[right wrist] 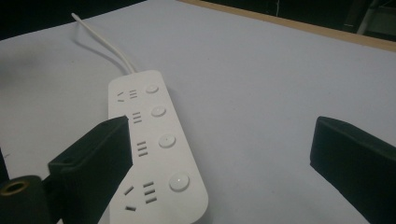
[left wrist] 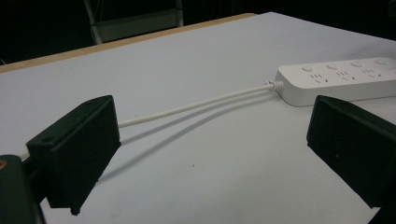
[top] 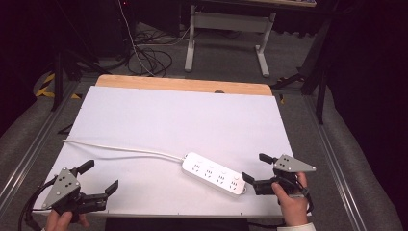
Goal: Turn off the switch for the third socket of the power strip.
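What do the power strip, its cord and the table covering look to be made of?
Power strip: apparently hard white plastic, smooth with a soft sheen and moulded round buttons. Cord: likely rubbery or vinyl sheathing, white, bending loosely, with a ribbed strain relief at the strip. White sheet: matte, flat, maybe paper or foam board; cannot tell. Table edge: wood-look, light brown.

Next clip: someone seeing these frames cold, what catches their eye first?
First the white power strip, lying at a slant on the white table sheet near the front edge, its four round buttons plain in the right gripper view. Its white cable runs off toward the table's left edge. Then the two black grippers: the left gripper at the front left corner, the right gripper just off the strip's near end, both with jaws spread, holding nothing.
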`<action>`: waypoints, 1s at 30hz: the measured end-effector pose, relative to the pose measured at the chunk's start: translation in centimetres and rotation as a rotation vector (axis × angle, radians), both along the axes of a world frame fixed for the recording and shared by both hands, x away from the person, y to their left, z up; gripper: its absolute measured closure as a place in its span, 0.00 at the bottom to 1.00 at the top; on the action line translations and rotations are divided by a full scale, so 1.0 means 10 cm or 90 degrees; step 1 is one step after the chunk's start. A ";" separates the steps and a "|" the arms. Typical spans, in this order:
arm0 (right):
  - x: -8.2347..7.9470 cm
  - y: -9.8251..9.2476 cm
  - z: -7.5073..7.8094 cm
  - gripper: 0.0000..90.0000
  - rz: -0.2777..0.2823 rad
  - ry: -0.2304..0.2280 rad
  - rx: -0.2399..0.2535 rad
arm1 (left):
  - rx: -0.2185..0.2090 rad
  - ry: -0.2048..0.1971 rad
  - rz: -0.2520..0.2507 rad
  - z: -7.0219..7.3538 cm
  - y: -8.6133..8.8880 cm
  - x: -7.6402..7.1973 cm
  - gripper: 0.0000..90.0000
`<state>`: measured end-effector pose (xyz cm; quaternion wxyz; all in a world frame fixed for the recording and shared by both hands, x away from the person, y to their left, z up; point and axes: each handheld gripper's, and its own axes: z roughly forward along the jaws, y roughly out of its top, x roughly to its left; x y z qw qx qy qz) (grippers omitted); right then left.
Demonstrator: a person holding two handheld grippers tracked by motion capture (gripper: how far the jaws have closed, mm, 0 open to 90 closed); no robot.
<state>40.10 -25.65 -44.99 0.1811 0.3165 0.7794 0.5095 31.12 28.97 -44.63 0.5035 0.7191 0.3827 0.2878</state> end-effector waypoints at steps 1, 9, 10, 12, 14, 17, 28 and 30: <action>0.00 -0.01 -0.02 0.06 -0.001 0.003 0.000 | 0.001 -0.001 0.000 0.00 0.00 0.00 0.03; -0.01 -0.07 -0.15 0.06 -0.007 0.009 -0.011 | 0.010 -0.002 0.005 -0.01 -0.01 0.00 0.04; -0.01 -0.07 -0.17 0.06 -0.006 0.011 -0.011 | 0.013 -0.003 0.006 -0.01 -0.01 0.00 0.04; -0.02 -0.08 -0.21 0.06 -0.007 0.017 -0.014 | 0.009 -0.001 0.008 -0.01 -0.01 0.00 0.04; -0.03 -0.08 -0.25 0.06 -0.009 0.023 -0.023 | 0.013 -0.001 0.016 -0.01 0.00 0.00 0.03; -0.05 -0.08 -0.30 0.07 -0.011 0.027 -0.039 | 0.008 0.007 0.016 -0.02 0.01 0.01 0.03; -0.07 -0.10 -0.32 0.07 -0.019 0.026 -0.048 | 0.030 0.003 0.015 -0.03 -0.01 0.02 0.04; -0.07 -0.11 -0.32 0.08 -0.021 0.019 -0.046 | 0.033 0.003 0.013 -0.03 -0.01 0.02 0.04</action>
